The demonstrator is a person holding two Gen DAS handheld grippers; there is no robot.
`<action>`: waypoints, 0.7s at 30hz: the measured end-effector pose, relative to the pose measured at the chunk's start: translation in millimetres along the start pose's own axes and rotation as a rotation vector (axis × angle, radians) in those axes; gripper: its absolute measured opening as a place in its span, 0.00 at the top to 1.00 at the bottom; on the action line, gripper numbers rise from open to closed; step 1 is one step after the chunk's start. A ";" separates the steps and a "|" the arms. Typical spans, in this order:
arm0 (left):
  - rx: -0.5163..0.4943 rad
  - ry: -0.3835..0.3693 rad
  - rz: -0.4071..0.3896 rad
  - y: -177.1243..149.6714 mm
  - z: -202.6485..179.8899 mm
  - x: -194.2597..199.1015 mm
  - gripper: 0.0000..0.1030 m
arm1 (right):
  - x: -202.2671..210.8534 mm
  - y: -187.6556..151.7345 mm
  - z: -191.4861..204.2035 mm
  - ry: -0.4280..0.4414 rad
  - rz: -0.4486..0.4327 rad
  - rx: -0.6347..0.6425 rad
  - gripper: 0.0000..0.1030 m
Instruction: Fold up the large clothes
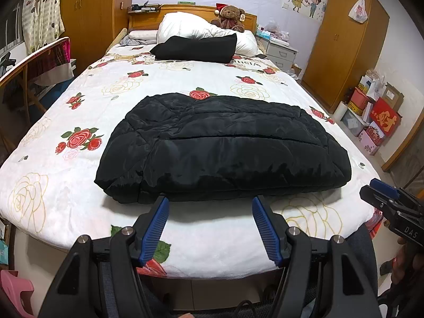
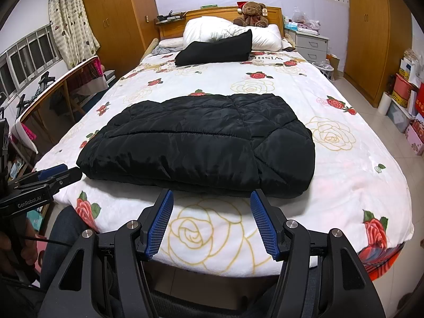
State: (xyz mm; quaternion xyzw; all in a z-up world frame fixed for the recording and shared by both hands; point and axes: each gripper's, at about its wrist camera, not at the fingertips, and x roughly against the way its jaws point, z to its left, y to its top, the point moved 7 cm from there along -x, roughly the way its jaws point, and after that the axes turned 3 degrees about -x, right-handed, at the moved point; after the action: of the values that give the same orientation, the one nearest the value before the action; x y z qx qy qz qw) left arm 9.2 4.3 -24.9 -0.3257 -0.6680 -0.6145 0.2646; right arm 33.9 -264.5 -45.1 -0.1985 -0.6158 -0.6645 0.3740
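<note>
- Bed (image 1: 79,100): covered by a white quilt printed with red and pale gold roses; the landmark for every entry below.
- Wardrobes: one wooden wardrobe (image 1: 341,47) stands to the right of the bed, another (image 1: 87,8) to the left of the headboard.
- Jacket (image 1: 220,145): black, quilted and padded, lying on the bed near its foot end, roughly centred across the width. It is already folded into a thick rectangular bundle with stacked layers showing along the near edge. Judged light for its bulk, soft and springy, with a shiny shell that looks slippery; layers may slide or puff open. Best taken at the near corners, pinching the whole stack of layers, not the top skin alone.
- White duvet (image 1: 190,26): heaped at the head of the bed.
- Black folded cloth (image 1: 196,47): on the bed just in front of the white heap, well apart from the jacket.
- Teddy bear (image 1: 230,16): brown, red hat, against the headboard.
- Left gripper (image 1: 210,209): over the foot edge of the bed, just short of the jacket's near edge; fingers spread wide, holding nothing.
- Right gripper (image 2: 212,206): over the foot edge of the bed, towards the jacket's right half; fingers likewise spread wide, empty, not touching the cloth.
</note>
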 end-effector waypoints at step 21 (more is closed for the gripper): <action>0.018 -0.004 -0.007 0.0 2.9 2.7 0.34 | -2.8 -2.8 -1.2 -0.001 0.006 0.002 0.41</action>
State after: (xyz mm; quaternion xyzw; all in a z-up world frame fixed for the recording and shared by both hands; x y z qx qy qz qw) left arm 7.6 7.4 -23.2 -0.3222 -0.6753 -0.6086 0.2642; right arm 33.9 -265.0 -49.3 -0.2001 -0.6160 -0.6627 0.3759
